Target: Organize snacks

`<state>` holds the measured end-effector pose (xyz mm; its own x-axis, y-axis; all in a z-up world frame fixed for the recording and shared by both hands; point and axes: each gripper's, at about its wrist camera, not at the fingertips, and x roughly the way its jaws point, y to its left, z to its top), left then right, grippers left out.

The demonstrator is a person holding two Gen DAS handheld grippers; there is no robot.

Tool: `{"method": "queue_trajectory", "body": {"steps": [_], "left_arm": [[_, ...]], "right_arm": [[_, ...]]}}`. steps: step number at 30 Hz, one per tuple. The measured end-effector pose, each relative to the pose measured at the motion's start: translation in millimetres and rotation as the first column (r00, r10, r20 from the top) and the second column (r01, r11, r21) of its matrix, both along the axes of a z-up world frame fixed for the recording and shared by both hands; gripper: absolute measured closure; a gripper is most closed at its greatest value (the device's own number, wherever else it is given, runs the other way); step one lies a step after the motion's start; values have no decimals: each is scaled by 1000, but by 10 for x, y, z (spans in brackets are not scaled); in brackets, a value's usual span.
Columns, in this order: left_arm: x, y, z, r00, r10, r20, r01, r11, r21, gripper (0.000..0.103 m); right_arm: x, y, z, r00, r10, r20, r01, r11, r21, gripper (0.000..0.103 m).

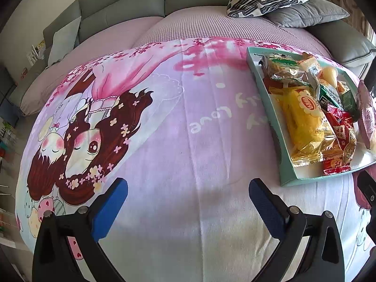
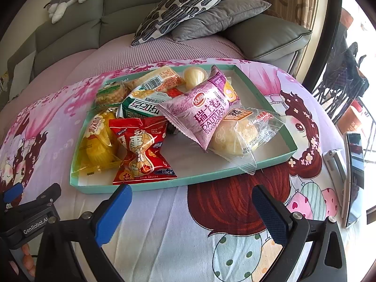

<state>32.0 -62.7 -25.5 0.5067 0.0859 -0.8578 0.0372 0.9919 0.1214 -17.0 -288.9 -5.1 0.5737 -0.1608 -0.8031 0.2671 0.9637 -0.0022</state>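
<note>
A shallow teal tray (image 2: 265,89) lies on the cartoon-print cloth and holds several wrapped snacks. Among them are a purple Swiss roll pack (image 2: 204,112), a red candy-style pack (image 2: 141,150), a yellow cake pack (image 2: 98,145) and a clear-wrapped bun (image 2: 237,136). My right gripper (image 2: 191,193) is open just in front of the tray's near edge, holding nothing. In the left wrist view the tray (image 1: 263,94) sits at the right with the yellow pack (image 1: 303,119) on top. My left gripper (image 1: 188,188) is open over bare cloth, left of the tray.
A grey sofa (image 2: 70,35) with a patterned cushion (image 2: 181,4) and a grey cushion (image 2: 216,18) stands behind the table. A phone on a stand (image 2: 354,176) is at the table's right edge. The left gripper's body (image 2: 30,216) shows at the lower left.
</note>
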Motion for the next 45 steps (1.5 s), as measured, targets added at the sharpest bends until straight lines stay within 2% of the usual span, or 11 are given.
{"method": "queue_trajectory", "body": {"steps": [45], "left_arm": [[-9,-11,-8,1000,9,1,-9,1000,-21,1]], "right_arm": [[9,-4,-34,1000,-2,-11,2,1000,-8,0]]}}
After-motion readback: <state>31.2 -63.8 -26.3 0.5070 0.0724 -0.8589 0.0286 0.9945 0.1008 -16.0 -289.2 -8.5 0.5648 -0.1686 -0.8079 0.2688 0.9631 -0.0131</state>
